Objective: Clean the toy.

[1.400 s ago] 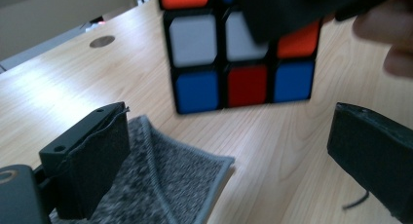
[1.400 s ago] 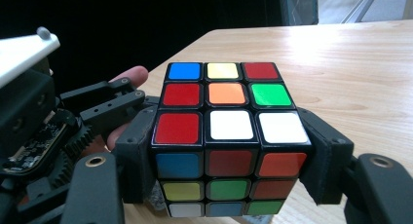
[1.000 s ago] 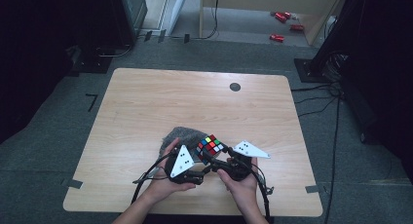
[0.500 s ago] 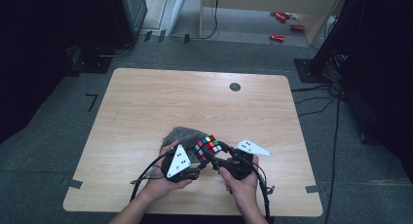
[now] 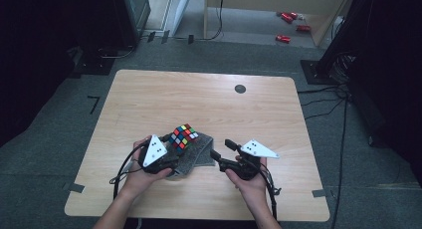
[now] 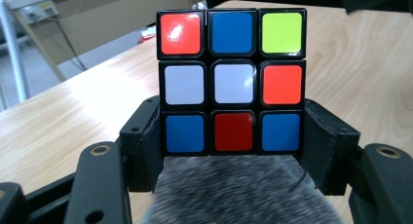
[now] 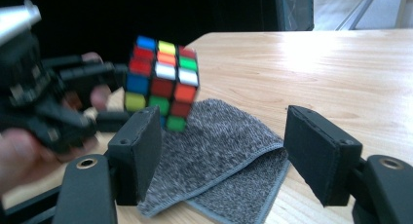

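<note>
A scrambled Rubik's cube (image 5: 183, 137) is held just above a grey cloth (image 5: 198, 158) on the wooden table (image 5: 199, 104). My left gripper (image 5: 177, 148) is shut on it; its jaws have just been closing and now press on the cube's lower row (image 6: 233, 80), with the cloth (image 6: 234, 192) blurred underneath. My right gripper (image 5: 222, 149) is open to the right of the cube, its jaws having just been opening with nothing between them. Over its jaws (image 7: 221, 136) I see the cube (image 7: 162, 83), the cloth (image 7: 214, 126) and the left gripper (image 7: 48, 107).
The cloth lies folded near the table's front edge. A small dark round spot (image 5: 240, 88) marks the table's far side. Beyond the table, on the floor, lie cables and red objects (image 5: 283, 38).
The left gripper has carried the cube to the left and a little up. The right gripper, which was at the cube, now stands apart from it.
</note>
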